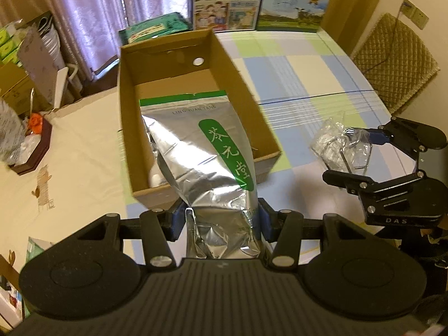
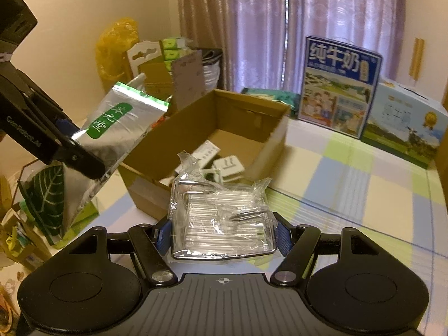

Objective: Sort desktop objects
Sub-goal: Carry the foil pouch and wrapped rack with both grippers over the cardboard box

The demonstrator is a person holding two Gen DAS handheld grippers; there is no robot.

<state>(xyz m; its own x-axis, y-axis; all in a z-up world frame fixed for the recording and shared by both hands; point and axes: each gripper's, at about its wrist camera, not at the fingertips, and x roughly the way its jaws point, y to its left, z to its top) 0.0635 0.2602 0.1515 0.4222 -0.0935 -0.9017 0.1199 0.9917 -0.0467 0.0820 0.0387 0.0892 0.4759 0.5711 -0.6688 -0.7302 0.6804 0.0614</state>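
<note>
two claws each hold a packet beside an open cardboard box [image 1: 179, 64] on the checked counter [image 1: 308, 78].
the left claw [image 1: 221, 218] is clamped on a silver foil tea pouch [image 1: 201, 151] tilted over the box's near end; the right claw [image 2: 222, 233] is closed around a clear plastic packet [image 2: 221, 218] just short of the box, which contains small white items [image 2: 226, 165].
</note>
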